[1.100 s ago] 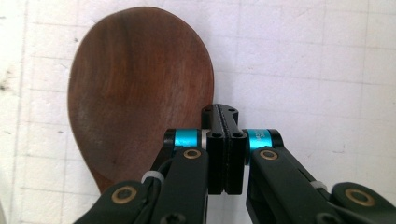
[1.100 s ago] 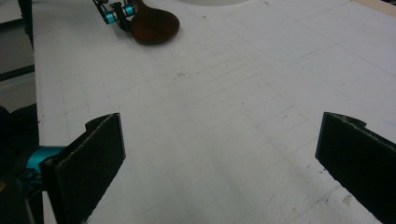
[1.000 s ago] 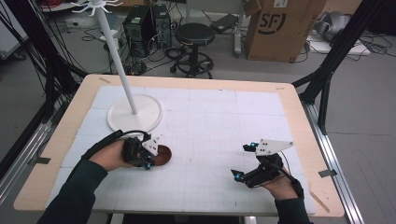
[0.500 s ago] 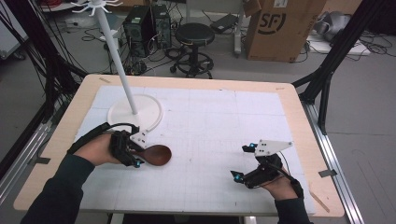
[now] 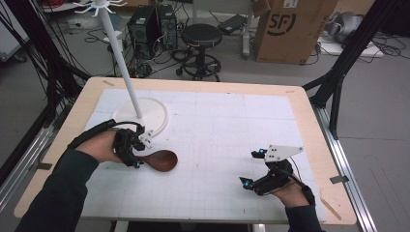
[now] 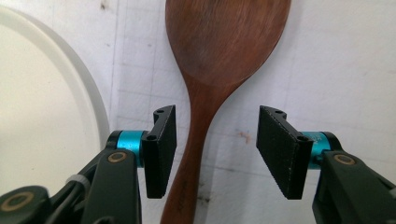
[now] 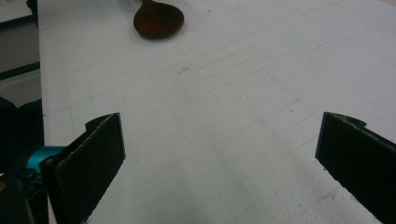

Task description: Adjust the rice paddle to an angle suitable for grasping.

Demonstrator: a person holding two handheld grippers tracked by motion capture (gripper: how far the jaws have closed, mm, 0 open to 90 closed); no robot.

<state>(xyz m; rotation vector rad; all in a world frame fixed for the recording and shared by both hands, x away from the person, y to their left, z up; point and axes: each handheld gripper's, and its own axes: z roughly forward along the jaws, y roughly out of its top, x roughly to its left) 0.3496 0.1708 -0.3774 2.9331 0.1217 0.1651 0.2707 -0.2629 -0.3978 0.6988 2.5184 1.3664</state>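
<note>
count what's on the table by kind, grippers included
wooden spoon: 1
white rack stand: 1
handheld grippers: 2, left gripper and right gripper
total: 4

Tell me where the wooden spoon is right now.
In the high view, the wooden spoon lies flat on the table's left side, just in front of the white stand base, its handle between the open left gripper jaws.

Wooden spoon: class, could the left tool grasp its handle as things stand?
Probably yes: the left tool, jaws just opened, straddles the wooden spoon handle on the mat, with nothing between pads and handle.
</note>
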